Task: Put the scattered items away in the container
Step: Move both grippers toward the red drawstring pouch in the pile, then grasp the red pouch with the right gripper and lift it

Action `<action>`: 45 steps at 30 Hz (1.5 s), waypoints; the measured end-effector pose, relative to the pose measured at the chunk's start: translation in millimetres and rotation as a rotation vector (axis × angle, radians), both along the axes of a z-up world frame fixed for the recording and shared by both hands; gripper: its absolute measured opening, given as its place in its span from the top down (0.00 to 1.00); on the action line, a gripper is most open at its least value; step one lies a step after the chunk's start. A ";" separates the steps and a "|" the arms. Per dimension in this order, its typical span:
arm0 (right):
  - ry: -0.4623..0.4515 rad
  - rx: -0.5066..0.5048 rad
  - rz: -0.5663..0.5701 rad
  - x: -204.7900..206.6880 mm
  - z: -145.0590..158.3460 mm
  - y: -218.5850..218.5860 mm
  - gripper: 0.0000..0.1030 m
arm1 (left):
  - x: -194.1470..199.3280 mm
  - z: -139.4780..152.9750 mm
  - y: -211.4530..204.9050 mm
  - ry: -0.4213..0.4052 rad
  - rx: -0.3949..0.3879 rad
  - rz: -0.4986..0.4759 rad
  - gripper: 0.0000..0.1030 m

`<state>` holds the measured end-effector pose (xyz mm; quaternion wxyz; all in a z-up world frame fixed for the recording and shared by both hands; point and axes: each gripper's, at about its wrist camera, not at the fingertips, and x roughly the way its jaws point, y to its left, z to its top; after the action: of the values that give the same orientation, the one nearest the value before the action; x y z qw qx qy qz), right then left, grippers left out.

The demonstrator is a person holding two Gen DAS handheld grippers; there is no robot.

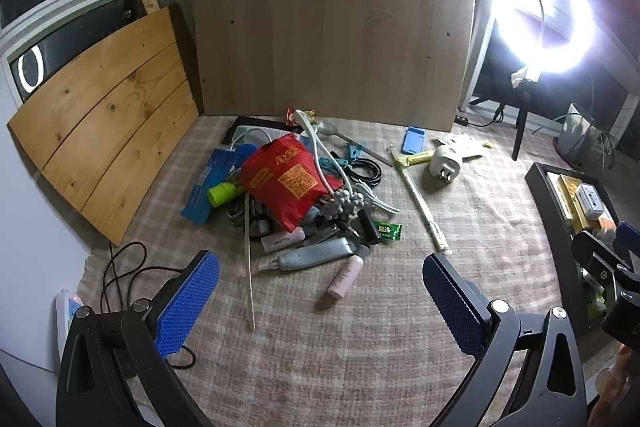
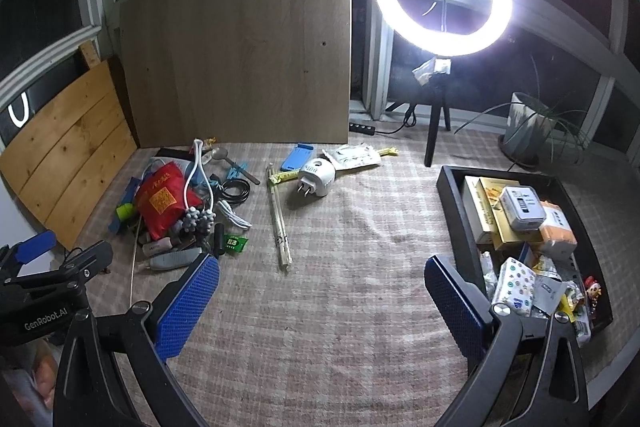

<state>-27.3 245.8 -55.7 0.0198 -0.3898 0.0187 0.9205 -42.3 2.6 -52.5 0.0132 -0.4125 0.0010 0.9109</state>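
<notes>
Above a plaid tablecloth (image 2: 340,307), the left gripper (image 1: 320,301) and the right gripper (image 2: 322,301) hover side by side, each with its blue-padded fingers spread wide and holding nothing. Scattered items lie heaped at far left around a red snack bag (image 1: 286,179), with a pink tube (image 1: 346,275) and a grey spray bottle (image 1: 316,254) at the pile's near edge, while a white plug adapter (image 2: 316,175), wrapped chopsticks (image 2: 279,223) and a blue phone stand (image 2: 297,155) lie apart toward the middle. At right sits the black tray (image 2: 456,203), already holding boxes and packets.
</notes>
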 end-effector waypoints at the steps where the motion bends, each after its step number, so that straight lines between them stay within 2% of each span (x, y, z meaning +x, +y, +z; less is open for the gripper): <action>1: -0.001 0.000 0.004 -1.6 -1.5 -0.7 0.02 | -0.8 -1.4 -0.4 -0.003 -0.001 0.003 0.00; 14: -0.032 -0.009 0.017 -16.1 -12.1 -6.7 0.02 | -15.2 -17.0 -3.5 -0.047 0.010 -0.009 0.00; 21: -0.079 -0.083 0.052 -40.2 -28.7 -7.7 0.02 | -32.1 -45.5 -6.7 -0.113 0.023 -0.002 0.00; 25: -0.106 -0.104 0.098 -62.5 -41.6 -17.6 0.02 | -42.7 -63.3 -19.8 -0.133 0.041 0.024 0.00; 31: -0.132 -0.152 0.190 -97.9 -49.6 -38.2 0.02 | -65.1 -79.0 -51.1 -0.145 0.115 0.091 0.00; 33: -0.164 -0.185 0.228 -116.6 -54.9 -46.9 0.03 | -75.1 -83.4 -59.5 -0.141 0.129 0.104 0.00; 37: -0.228 -0.250 0.270 -152.4 -66.2 -59.5 0.12 | -96.9 -91.0 -74.1 -0.153 0.166 0.110 0.00; 45: -0.358 -0.364 0.389 -222.1 -96.9 -102.7 0.12 | -144.3 -106.3 -92.5 -0.204 0.270 0.092 0.00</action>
<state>-249.4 143.1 -152.5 -0.2238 -0.5391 0.1045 0.8052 -186.6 -89.9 -158.8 0.0268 -0.4967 -0.1413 0.8559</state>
